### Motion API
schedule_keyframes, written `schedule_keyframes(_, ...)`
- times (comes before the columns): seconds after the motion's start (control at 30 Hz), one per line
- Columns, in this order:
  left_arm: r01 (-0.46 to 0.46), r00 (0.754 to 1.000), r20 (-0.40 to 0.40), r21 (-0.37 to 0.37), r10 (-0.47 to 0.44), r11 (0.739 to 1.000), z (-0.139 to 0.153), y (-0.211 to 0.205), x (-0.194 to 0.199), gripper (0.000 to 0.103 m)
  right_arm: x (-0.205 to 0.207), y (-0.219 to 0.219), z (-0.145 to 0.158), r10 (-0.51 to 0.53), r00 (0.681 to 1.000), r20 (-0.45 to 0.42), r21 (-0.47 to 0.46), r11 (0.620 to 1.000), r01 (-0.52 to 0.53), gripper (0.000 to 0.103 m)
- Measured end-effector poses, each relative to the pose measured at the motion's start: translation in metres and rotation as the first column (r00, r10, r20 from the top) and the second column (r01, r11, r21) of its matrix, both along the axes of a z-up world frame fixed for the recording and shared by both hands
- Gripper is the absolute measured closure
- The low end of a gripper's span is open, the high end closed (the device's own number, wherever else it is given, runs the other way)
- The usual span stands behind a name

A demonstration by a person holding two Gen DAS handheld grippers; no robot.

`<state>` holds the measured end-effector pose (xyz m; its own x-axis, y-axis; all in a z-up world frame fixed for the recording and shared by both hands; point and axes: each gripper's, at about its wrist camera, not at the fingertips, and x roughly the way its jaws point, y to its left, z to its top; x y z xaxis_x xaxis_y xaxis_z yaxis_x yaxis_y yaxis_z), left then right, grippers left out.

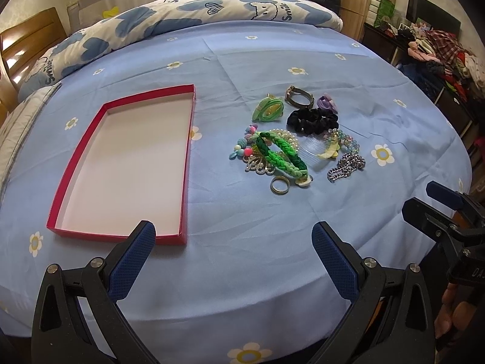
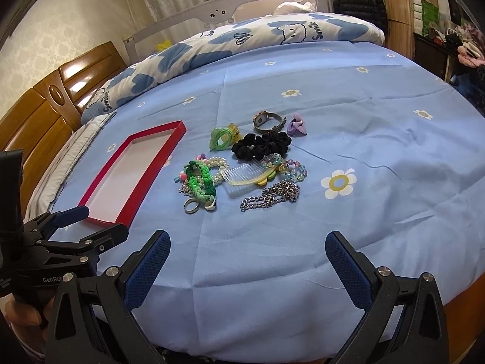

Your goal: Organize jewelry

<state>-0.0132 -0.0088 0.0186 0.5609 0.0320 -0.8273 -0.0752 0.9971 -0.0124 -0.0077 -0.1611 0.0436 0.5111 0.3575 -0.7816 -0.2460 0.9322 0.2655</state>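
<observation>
Left gripper [image 1: 233, 239]: I see my fingers spread wide, nothing between them, hovering over the bed sheet [image 1: 272, 54] near its front edge.
Right gripper [image 2: 247, 250]: also spread wide and empty, above the sheet, in front of the jewelry.
Box [image 1: 121, 233]: a flat red box with a white inside, lying on the sheet to the left of the jewelry. It is empty. Its long axis runs away from me toward the quilt [image 1: 151, 27], leaning a little to the right at the far end.
Jewelry pile: it lies on the sheet, right of the box and apart from it.
Green braid [image 1: 282, 153]: long axis goes diagonal, far-left to near-right, lying over a pearl string and a beaded piece.
Ring [image 1: 279, 185]: flat on the sheet, just beside the near end of the braid.
Comb [image 2: 242, 174]: clear teeth point away from me; its back lies crosswise, near the chain.
Chain [image 2: 271, 197]: silver, stretched left to right, the nearest piece to my right gripper.
Black scrunchie [image 2: 262, 145]: behind the comb.
Watch [image 2: 268, 121]: at the far side, I think standing on its strap edge, but the view is too small to be sure.
Purple hair tie [image 2: 297, 127]: just right of the watch.
Green clip [image 1: 268, 109]: left of the scrunchie.
</observation>
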Motion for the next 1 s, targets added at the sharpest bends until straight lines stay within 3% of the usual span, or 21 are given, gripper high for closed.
schedule_keyframes(1.0,-0.002,1.0,-0.01,-0.016,0.002,1.0,-0.0023,-0.0023,0.0087,0.0,0.004,-0.0007,-0.001,-0.002,1.0,-0.007,0.018,1.0,0.003,0.0)
